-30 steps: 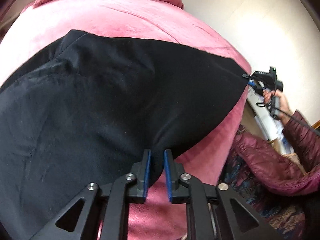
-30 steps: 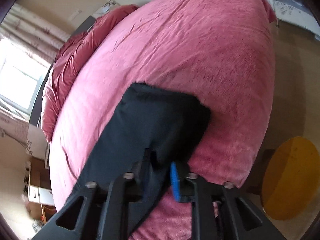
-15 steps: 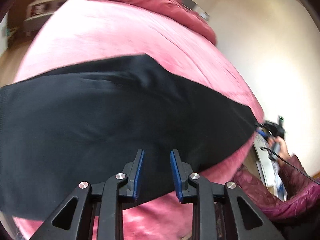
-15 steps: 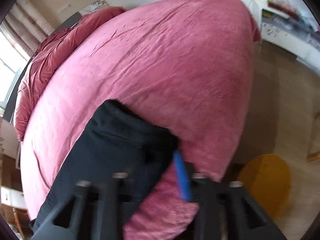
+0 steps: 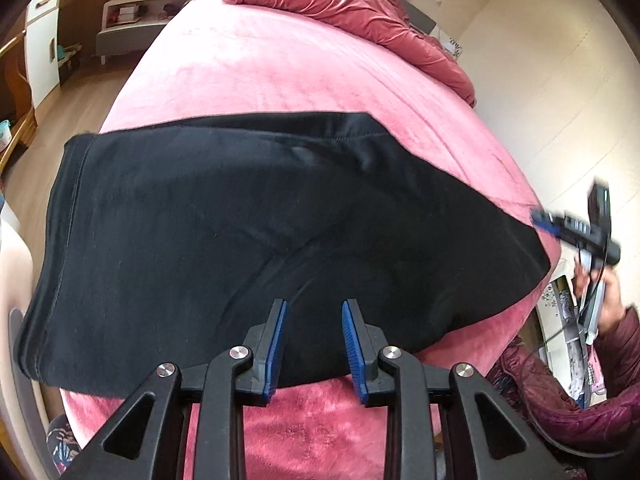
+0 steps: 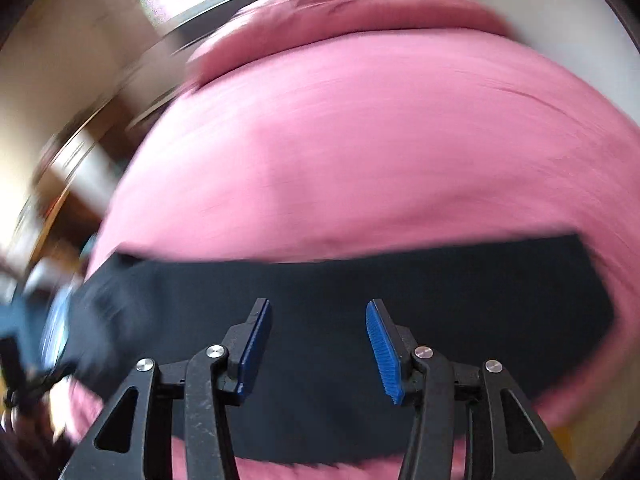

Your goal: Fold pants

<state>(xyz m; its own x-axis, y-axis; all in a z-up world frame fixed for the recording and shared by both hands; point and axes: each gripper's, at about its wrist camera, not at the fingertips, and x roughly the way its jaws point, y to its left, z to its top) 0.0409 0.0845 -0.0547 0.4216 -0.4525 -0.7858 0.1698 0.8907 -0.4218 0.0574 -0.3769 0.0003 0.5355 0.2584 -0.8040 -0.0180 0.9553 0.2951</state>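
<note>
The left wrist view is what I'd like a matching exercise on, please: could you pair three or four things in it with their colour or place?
Things:
1. pants
2. bed cover
3. bunched duvet
4. right gripper

Descriptions:
A. dark red, heaped at the bed's far end
B. black, spread flat across the bed
C. off the pants' right end, in a hand
D. pink, under the pants

Pairs: 1-B, 2-D, 3-A, 4-C
</note>
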